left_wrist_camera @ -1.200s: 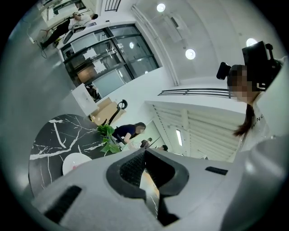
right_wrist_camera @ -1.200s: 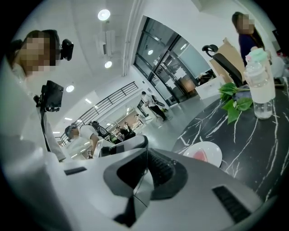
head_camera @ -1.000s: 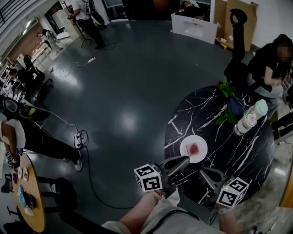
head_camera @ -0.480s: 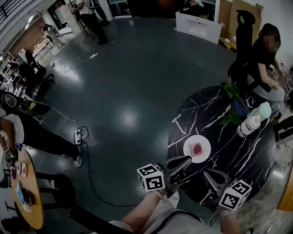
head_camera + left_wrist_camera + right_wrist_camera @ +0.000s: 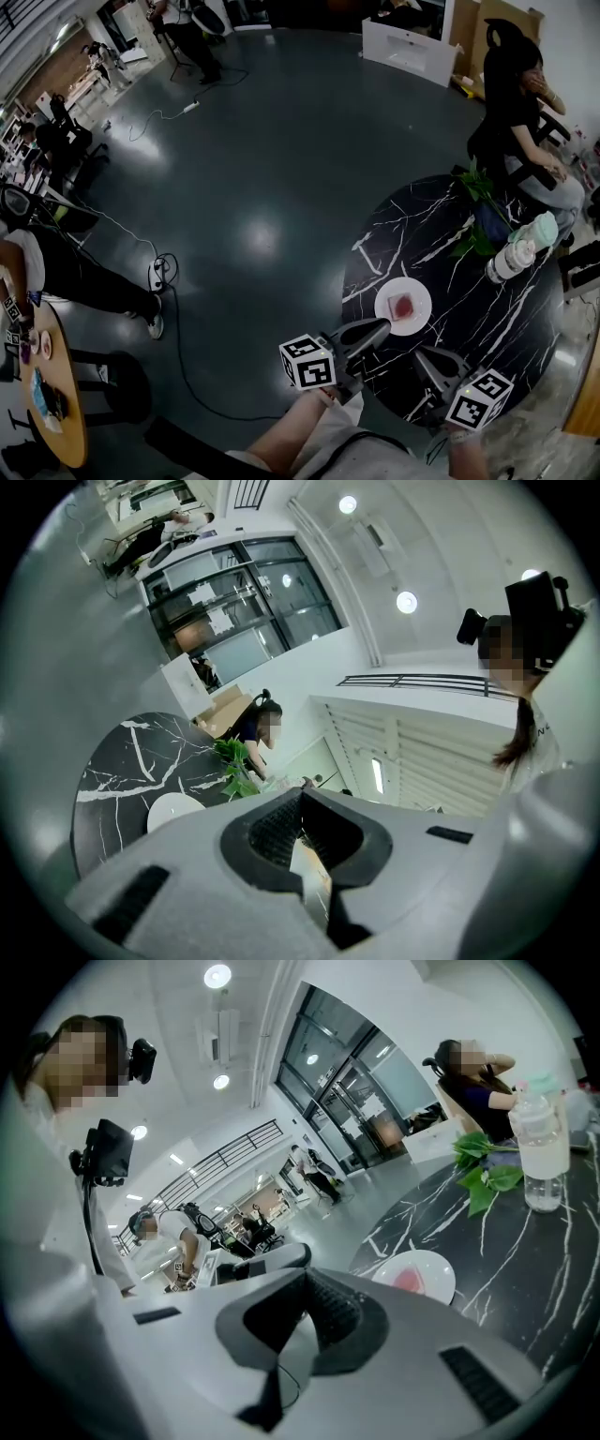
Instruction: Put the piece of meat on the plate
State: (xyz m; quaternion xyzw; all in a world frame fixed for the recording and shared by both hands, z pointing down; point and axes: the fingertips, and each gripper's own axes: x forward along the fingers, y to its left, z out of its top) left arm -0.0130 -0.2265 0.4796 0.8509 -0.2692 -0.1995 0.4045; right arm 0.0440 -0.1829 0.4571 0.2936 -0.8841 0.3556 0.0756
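A round black marble table [image 5: 441, 248] with white veins carried a white round plate [image 5: 386, 311]. Beyond the plate, toward the far rim, sat a green leafy plant [image 5: 476, 187]. Right of the plate stood a clear plastic bottle [image 5: 511, 255].
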